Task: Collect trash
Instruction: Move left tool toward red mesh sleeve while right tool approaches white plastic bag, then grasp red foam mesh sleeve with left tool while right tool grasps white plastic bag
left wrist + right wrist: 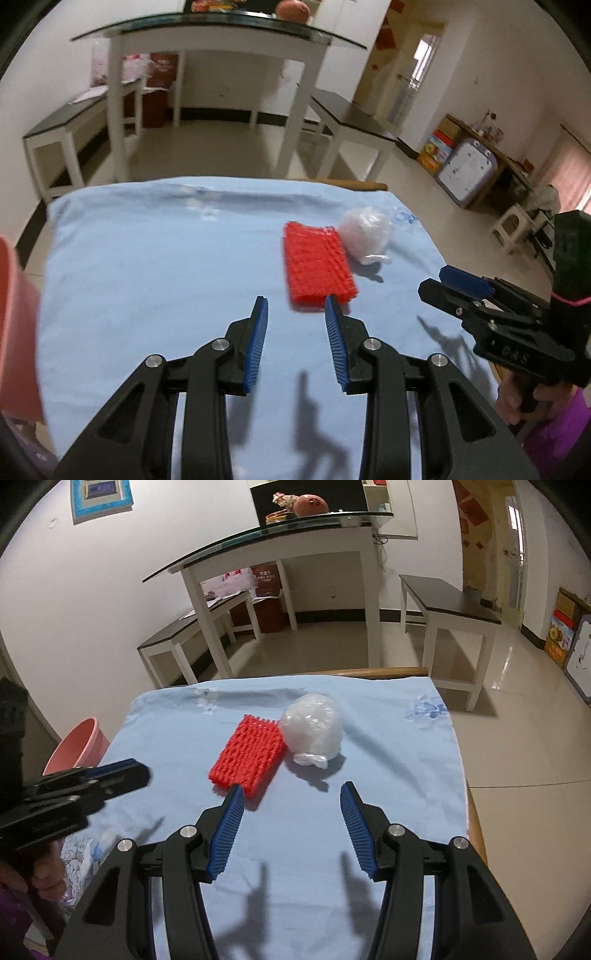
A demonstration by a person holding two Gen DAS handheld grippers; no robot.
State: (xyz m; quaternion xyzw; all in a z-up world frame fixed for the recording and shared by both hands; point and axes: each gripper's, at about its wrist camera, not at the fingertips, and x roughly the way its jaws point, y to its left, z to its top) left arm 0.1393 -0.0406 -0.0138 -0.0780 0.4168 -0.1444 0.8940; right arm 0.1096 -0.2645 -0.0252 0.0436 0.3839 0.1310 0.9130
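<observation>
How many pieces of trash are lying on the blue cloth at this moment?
2. The red foam net lies mid-cloth, left of the crumpled clear plastic bag, which sits right beside it. Nothing else loose shows; both grippers are empty.

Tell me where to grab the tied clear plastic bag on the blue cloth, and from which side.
Grip the knotted tail of the clear plastic bag, the twisted end at its near edge. It points toward the right hand-held gripper, which is open with nothing between its jaws, so come straight in from the near side, low over the blue cloth. The puffy body would likely squash or slip; the red foam net crowds its left.
</observation>
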